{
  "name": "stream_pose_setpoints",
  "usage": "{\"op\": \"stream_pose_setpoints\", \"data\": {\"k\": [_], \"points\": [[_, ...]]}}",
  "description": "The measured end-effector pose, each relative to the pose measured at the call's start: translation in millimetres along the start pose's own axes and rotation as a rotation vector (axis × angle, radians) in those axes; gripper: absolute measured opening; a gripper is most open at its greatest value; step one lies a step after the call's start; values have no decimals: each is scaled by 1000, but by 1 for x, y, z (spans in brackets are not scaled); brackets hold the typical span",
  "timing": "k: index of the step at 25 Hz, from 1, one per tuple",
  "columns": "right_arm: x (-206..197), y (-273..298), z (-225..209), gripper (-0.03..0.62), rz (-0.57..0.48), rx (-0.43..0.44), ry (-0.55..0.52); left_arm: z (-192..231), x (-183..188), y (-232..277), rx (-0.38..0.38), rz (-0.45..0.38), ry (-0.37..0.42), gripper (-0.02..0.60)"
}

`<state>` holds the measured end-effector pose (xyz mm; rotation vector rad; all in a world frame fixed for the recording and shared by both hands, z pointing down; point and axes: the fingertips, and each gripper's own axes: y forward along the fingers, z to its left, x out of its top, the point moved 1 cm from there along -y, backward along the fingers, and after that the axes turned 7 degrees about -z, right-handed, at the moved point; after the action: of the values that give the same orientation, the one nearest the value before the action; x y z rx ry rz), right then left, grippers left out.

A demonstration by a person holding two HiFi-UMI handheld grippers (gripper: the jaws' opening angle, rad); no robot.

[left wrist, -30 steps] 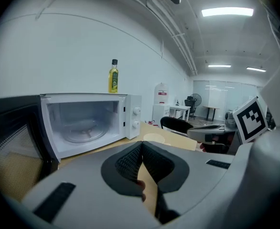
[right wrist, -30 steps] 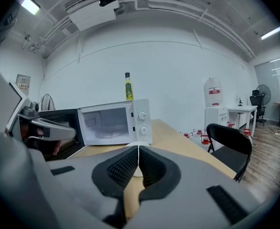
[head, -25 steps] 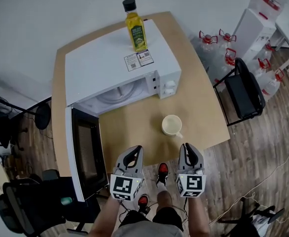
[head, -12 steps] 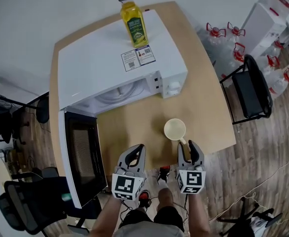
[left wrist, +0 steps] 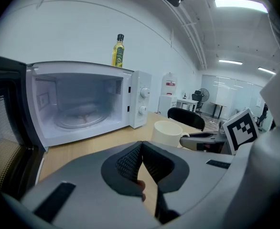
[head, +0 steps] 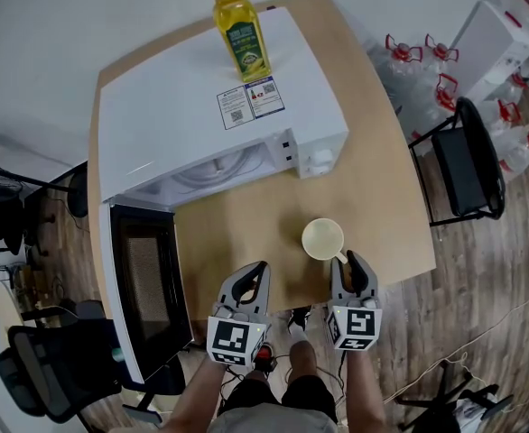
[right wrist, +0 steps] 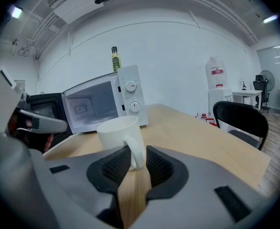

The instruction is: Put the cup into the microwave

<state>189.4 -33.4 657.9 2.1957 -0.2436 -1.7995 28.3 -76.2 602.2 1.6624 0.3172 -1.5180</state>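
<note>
A cream cup (head: 322,238) stands upright on the wooden table (head: 246,233), its handle turned towards me. My right gripper (head: 350,262) has its fingers on either side of that handle (right wrist: 136,149). Its jaws have just been closing, and a sliver of gap still shows beside the handle. The white microwave (head: 210,106) sits at the back left with its door (head: 147,287) swung wide and its cavity (left wrist: 78,104) empty. To the left of the cup, my left gripper (head: 257,271) hovers over the table, shut on nothing. The left gripper view shows the cup (left wrist: 167,132) to the right.
A yellow oil bottle (head: 240,34) stands on top of the microwave. A black chair (head: 463,161) and several water jugs (head: 418,57) are off the table's right side. The open door juts out past the table's near left edge.
Both grippers have moved forward and down to the table. The right one now reaches the cup's handle, with its jaws wider apart than a second ago.
</note>
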Motion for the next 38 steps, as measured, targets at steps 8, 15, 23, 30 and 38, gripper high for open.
{"op": "stream_pose_setpoints", "data": {"k": [8,15,23,30,38], "points": [[9,13,-21,61,-17,-26,-25,2,-2,9,15,13,-6,23],[14,21,-29,44,-19,-14,-39,8,2,15,28,13,-4,23],[29,20,-14,39,-9,37,-59,10,23,12,40,-26,0,23],[59,17,13,40,-16,100,-93,20,50,-9,82,-72,11,23],[97,13,40,40,-53,157,-114,33,80,-41,153,-136,28,23]]}}
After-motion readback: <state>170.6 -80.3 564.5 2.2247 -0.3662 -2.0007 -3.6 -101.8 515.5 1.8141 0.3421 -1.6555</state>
